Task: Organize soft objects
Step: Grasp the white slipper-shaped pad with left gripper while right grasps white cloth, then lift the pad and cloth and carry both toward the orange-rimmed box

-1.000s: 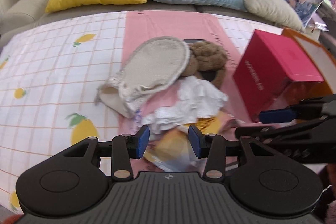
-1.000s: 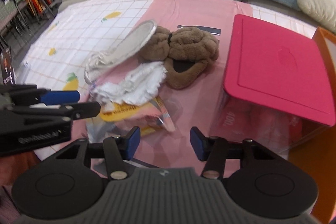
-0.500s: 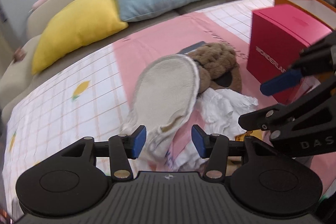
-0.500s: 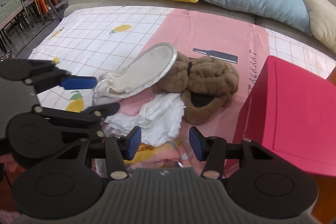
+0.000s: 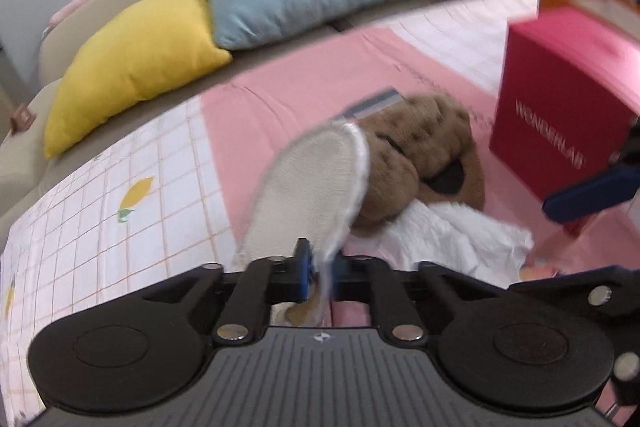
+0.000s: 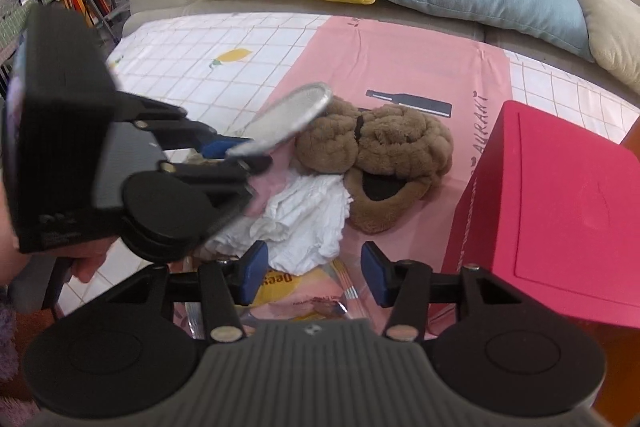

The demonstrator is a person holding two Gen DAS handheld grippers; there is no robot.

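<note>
One tool [image 5: 320, 273] pinching slipper [image 5: 312, 187] (hand [image 6: 86, 261] visible rightward)

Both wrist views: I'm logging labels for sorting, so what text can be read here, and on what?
"WONDERLAB": white letters on the red box's side, slightly blurred.
"AURANT": on the pink cloth, its start hidden behind the brown slippers.
"Dee": cut-off letters on the yellow packet.
Left gripper's body print: too blurred to read.

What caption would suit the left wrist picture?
Left hand-held gripper pinches the rim of a beige slipper beside brown fluffy slippers.
</note>
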